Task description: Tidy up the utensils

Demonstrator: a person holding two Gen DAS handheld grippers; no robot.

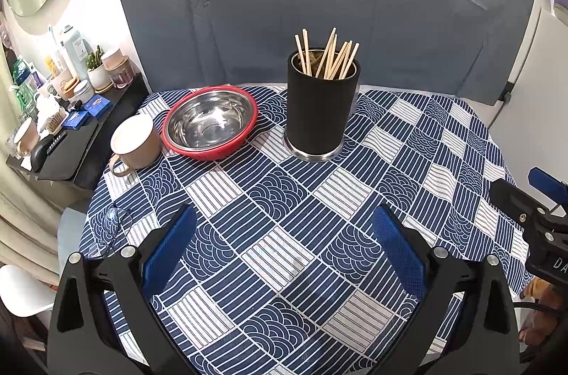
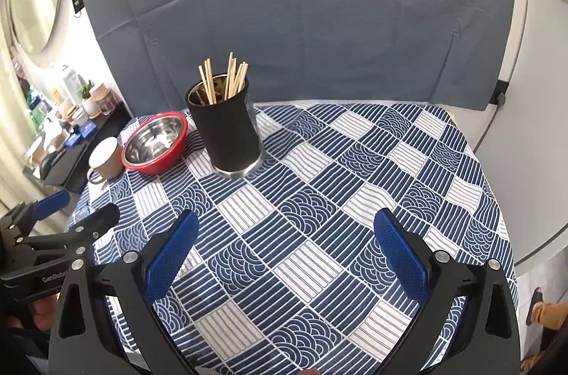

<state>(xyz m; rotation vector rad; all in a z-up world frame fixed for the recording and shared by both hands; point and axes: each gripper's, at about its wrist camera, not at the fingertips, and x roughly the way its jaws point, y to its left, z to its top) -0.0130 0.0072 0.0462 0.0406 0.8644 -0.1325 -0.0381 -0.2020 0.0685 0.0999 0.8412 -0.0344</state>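
While the left gripper [image 1: 284, 243] hangs wide apart and empty over the patterned tablecloth [image 1: 284, 197], the black holder [image 1: 321, 105] of chopsticks [image 1: 328, 55] stands upright ahead of it, slightly right. Ahead to its left sit the red-rimmed steel bowl [image 1: 211, 123] and beige mug [image 1: 136, 140]. The right gripper [image 2: 285, 243] also gapes wide, holding nothing; the holder lies ahead-left, and "GenRobo" reads on the other tool's body at its left.

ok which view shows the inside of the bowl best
The left wrist view: the bowl sits nearer and larger there, its steel inside open to the camera and bare. The right wrist view shows the bowl smaller, off to the left.
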